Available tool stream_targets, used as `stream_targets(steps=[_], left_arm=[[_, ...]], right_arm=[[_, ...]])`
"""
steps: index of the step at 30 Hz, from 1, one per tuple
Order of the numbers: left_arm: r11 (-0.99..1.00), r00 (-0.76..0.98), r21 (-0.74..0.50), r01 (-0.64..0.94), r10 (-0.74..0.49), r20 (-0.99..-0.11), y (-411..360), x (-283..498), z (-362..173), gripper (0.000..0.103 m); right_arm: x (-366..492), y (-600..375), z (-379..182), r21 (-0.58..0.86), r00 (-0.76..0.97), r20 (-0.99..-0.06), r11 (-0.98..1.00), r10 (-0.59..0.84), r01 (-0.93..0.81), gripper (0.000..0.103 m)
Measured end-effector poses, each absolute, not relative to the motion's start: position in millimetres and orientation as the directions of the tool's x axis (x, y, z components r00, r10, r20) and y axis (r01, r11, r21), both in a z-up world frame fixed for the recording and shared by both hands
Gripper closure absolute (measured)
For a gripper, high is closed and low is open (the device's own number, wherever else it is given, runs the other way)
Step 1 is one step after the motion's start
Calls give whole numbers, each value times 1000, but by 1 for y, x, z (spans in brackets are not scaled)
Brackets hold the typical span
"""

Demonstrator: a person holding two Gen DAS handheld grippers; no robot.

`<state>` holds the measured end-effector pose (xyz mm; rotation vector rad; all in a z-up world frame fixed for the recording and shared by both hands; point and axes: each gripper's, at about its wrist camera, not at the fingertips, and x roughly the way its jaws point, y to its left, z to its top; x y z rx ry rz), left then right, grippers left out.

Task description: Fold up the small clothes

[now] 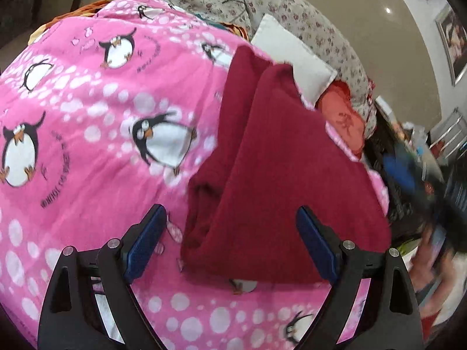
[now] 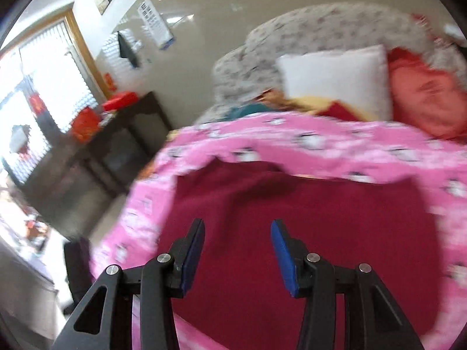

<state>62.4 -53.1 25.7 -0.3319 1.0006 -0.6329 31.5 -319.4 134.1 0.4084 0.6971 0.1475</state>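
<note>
A dark red garment (image 1: 271, 175) lies on a pink penguin blanket (image 1: 87, 110) spread over a bed. It is partly folded, with a long crease along its length. My left gripper (image 1: 230, 213) is open and empty, hovering just above the garment's near edge. In the right wrist view the same red garment (image 2: 306, 233) spreads flat on the pink blanket (image 2: 321, 143). My right gripper (image 2: 237, 227) is open and empty, just above the garment's middle. That view is blurred by motion.
A white pillow (image 1: 292, 58) and an orange-red pillow (image 1: 344, 119) lean on a floral headboard (image 1: 262, 3). Other coloured clothes (image 2: 292, 103) lie at the bed's head. A dark side table (image 2: 116, 145) with red boxes stands left of the bed.
</note>
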Motion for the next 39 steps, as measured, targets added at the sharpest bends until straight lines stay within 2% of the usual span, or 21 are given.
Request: stream_targets(steps=[3,7,8,10,16,18,20,24,28,30,32,33,36,37,39], left_arm=[[773,407,-520,364,-634,-657,-55,60,19,13],[758,402,-525,386,-651,-644,-54,58,17,13],[743,394,-549,384,-669,-630,-50,60,15,13],[719,380,-579,385,-695,-610,-45,62,14,13],[686,358,-620,381,-727,-586,-36,67,11,13],[691,365,-613,382,-722,-587,-37,66,12,13],[690,368,-617,378,-724,-584,-37,66,12,13],[664,374,-652,367,-747,-550,-41,69,14,9],[680,388,-625,384,-733,-559,-44,69,14,9],[682,386,-615,396,-731,-562,-46,68,14,9],[679,384,-619,395,-734,-560,-47,70,14,9],[676,382,-623,394,-736,-559,-47,71,14,9],[672,378,-627,394,-740,-556,-45,66,14,9],[669,374,-628,396,-743,-555,-46,66,14,9],[664,368,-632,400,-748,-552,-44,69,15,9]], right_arm=[[78,-279,130,401,720,-623,915,306,-42,58],[129,-238,116,300,676,-699,954,232,-17,58],[141,-231,110,282,660,-719,959,219,-12,65],[165,-218,97,255,645,-736,967,208,-21,72],[189,-214,86,250,620,-758,968,200,-8,72],[176,-221,99,281,635,-740,960,222,-8,67],[162,-220,110,260,642,-737,965,212,-21,46],[147,-209,114,170,621,-768,985,156,-38,41],[156,-193,101,102,576,-810,994,107,-41,38],[165,-183,93,59,562,-824,998,69,-34,33],[176,-177,82,27,527,-849,999,39,-31,22],[177,-173,79,5,523,-852,999,25,-40,21],[177,-170,73,-58,533,-846,995,-9,-76,24],[175,-172,73,-63,541,-841,994,-6,-86,38],[168,-185,77,-42,563,-826,995,16,-88,50]])
